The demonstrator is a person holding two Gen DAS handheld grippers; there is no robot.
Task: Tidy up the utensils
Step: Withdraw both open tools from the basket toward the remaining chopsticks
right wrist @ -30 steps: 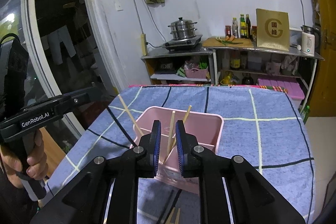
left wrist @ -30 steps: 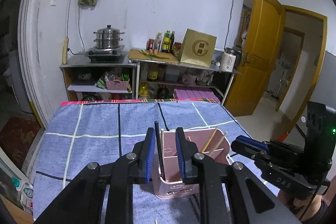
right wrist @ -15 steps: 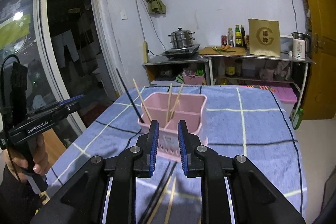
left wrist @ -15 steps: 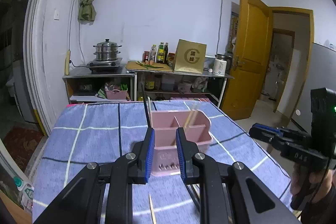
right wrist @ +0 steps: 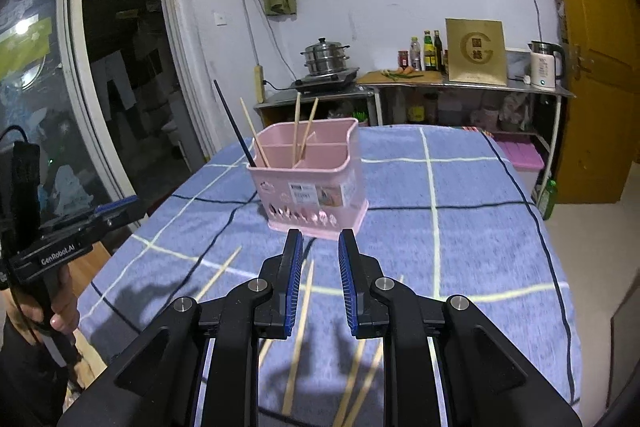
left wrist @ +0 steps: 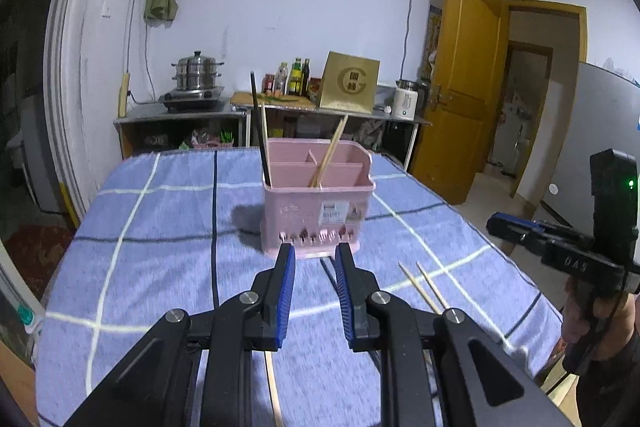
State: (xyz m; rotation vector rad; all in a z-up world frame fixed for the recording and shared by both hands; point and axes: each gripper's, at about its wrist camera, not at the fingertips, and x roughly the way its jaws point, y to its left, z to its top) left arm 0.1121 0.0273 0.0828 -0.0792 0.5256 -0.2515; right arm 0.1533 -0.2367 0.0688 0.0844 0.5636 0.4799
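**Both hand-held grippers empty near the caddy**

Left wrist: left hand-held gripper narrowly parted, empty; pink caddy ahead on the blue tabletop, chopsticks lying alongside.

Right wrist: right hand-held gripper narrowly parted, empty, above loose chopsticks.

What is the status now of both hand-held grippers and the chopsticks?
Left hand-held gripper and right hand-held gripper empty, jaws apart. Pink holder has four chopsticks; loose chopsticks on the cloth. Nothing blocks.
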